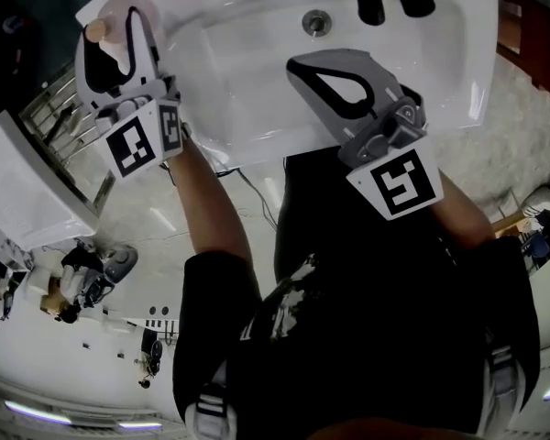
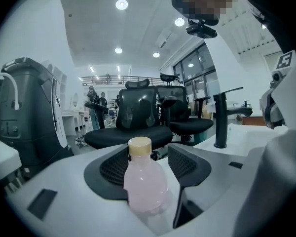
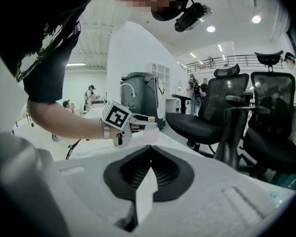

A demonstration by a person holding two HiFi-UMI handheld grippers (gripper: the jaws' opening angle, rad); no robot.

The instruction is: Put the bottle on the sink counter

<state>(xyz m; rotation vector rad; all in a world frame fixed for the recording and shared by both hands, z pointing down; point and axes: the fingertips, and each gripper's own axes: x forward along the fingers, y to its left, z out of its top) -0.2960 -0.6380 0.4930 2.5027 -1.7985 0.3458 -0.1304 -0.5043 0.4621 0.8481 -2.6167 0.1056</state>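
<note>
Two claws show in the head view. At ten o'clock the left claw (image 1: 117,27) is released, its jaws spread either side of the pink bottle (image 1: 121,12) (tan cap, upright), which stands on the white tabletop corner of the sink (image 1: 247,76). Just right of centre, around one o'clock, the right claw (image 1: 298,65) hangs over the basin, clenched on nothing, its tips meeting.

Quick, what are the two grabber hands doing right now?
Left gripper: open, fingers apart around the pale pink plastic bottle with a tan cap, not squeezing it.
Right gripper: closed, empty.
</note>
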